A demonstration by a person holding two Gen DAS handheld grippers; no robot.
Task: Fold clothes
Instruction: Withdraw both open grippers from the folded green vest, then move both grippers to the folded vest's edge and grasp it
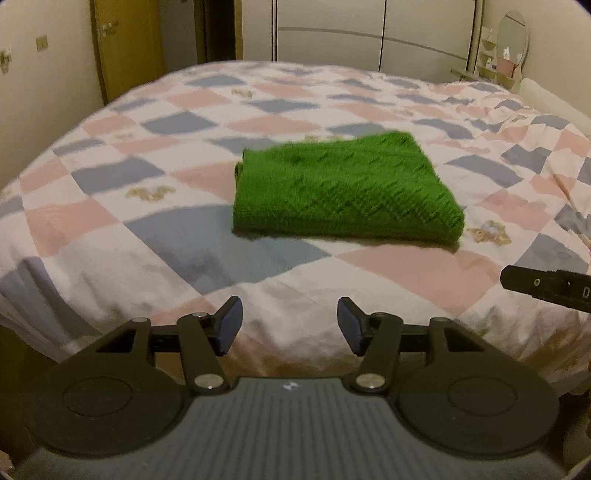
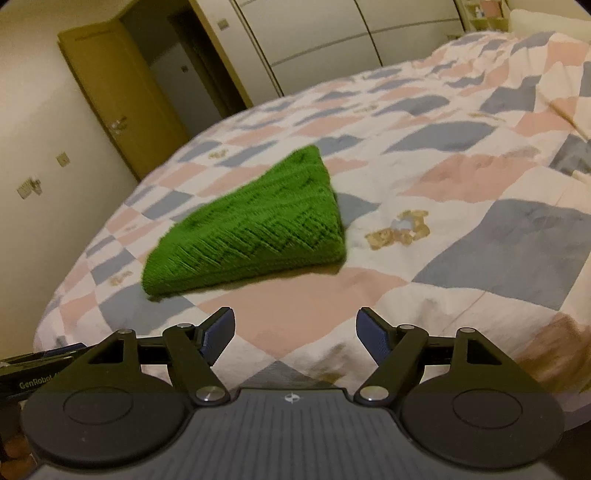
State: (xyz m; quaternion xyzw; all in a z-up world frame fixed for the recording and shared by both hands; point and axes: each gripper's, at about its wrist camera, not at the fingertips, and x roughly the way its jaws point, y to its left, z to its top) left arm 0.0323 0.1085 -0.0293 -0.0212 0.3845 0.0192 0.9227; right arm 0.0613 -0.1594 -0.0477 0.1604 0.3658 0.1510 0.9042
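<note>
A green knitted garment (image 1: 343, 188) lies folded into a neat flat packet on the bed; it also shows in the right wrist view (image 2: 255, 229). My left gripper (image 1: 290, 325) is open and empty, held above the bed's near edge, well short of the garment. My right gripper (image 2: 295, 332) is open and empty too, near the front of the bed, to the right of the garment. A finger of the right gripper (image 1: 546, 286) shows at the right edge of the left wrist view.
The bed has a quilt (image 1: 177, 206) with pink, blue and white checks and bear prints. A wooden door (image 2: 122, 96) and white wardrobes (image 1: 369, 33) stand behind the bed. A small shelf with a mirror (image 1: 506, 48) is at the far right.
</note>
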